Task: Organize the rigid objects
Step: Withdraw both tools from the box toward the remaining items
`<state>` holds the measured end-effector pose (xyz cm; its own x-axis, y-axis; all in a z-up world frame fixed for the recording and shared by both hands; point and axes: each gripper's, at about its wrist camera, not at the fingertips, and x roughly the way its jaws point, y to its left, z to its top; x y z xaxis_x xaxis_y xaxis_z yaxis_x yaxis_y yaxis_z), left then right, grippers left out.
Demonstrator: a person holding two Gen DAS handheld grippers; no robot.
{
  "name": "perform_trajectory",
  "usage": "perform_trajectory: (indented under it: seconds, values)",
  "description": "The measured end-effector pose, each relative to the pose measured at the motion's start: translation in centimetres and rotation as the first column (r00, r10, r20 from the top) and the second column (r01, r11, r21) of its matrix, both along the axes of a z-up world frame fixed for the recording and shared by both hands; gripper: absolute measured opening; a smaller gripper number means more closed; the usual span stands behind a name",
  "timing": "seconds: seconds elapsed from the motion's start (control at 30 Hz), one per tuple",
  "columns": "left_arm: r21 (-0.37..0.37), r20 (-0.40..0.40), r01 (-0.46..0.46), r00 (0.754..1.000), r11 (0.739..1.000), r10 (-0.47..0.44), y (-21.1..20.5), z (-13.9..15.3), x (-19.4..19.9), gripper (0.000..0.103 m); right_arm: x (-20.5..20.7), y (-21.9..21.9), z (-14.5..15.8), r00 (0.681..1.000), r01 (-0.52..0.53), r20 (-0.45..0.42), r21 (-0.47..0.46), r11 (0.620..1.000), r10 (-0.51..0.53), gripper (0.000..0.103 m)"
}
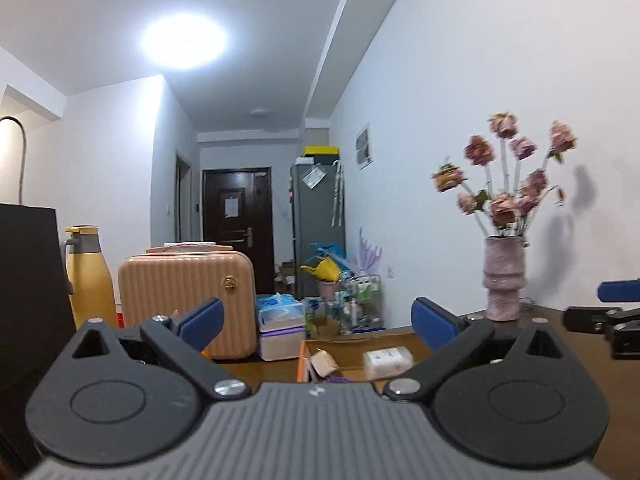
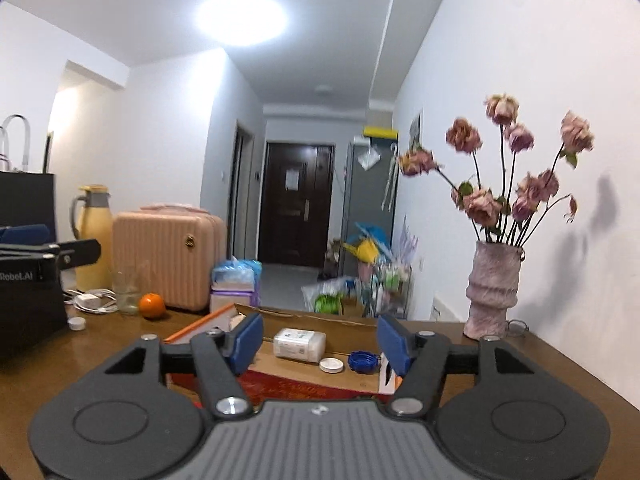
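The left tool (image 1: 316,322) is seen low in the centre of its view with its blue pads spread wide, and nothing is held between them. The right tool (image 2: 320,342) is likewise seen spread open and empty, low in the centre of its own view.

An open cardboard box (image 2: 288,364) is seen on the brown tabletop (image 2: 80,360), just beyond the right tool. Inside it a white rectangular container (image 2: 299,344) is seen lying on its side at centre frame, with a white cap (image 2: 331,365) and a blue cap (image 2: 363,361) just to its right. The same container (image 1: 388,358) is seen in the left view, at lower centre.

At the right of both views a pink vase (image 2: 493,290) of dried roses is seen upright on the tabletop. At the left, an orange (image 2: 152,305), a glass jar (image 2: 126,288), a pink case (image 2: 168,258) and a yellow flask (image 2: 93,236) are seen.
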<state>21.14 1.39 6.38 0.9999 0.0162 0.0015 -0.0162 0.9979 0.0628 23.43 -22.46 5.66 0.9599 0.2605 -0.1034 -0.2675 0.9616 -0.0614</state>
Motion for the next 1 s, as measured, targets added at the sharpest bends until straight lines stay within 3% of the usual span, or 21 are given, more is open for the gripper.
perform_trajectory:
  seconds: [0.03,0.17,0.47,0.57,0.67,0.77,1.0]
  values:
    - [0.004,0.008,0.004,1.000,1.000,-0.004,-0.3,-0.4,-1.2,0.103,-1.2,0.1,-0.4,1.000,-0.002,0.013,0.001,1.000,0.002,0.082]
    - [-0.001,-0.019,0.032,0.999,0.999,-0.032,-0.7,-2.8,-6.5,0.103,-6.0,0.3,-2.1,1.000,0.008,0.026,0.029,1.000,-0.008,0.085]
    - [0.030,-0.104,0.059,0.993,0.998,-0.056,-0.3,-7.0,-16.2,0.103,-16.0,-0.4,-5.2,0.997,0.062,-0.062,0.130,0.990,-0.054,0.094]
    - [0.052,-0.120,0.071,0.991,0.996,-0.064,-0.2,-7.4,-16.8,0.103,-17.9,-0.5,-5.5,0.994,0.065,-0.093,0.166,0.984,-0.050,0.094]
    - [0.027,-0.135,0.055,0.990,0.998,-0.051,0.0,-7.5,-16.2,0.103,-18.3,0.1,-5.6,0.996,0.063,-0.067,0.114,0.992,-0.055,0.094]
    - [-0.017,-0.173,0.036,0.984,0.999,-0.039,0.7,-7.6,-15.2,0.103,-17.5,0.1,-6.1,0.994,0.078,-0.089,0.108,0.991,-0.068,0.094]
    - [-0.023,-0.258,-0.009,0.966,1.000,0.003,1.6,-8.7,-12.4,0.103,-14.4,-0.2,-7.8,0.978,0.109,-0.187,0.105,0.988,-0.088,0.088]
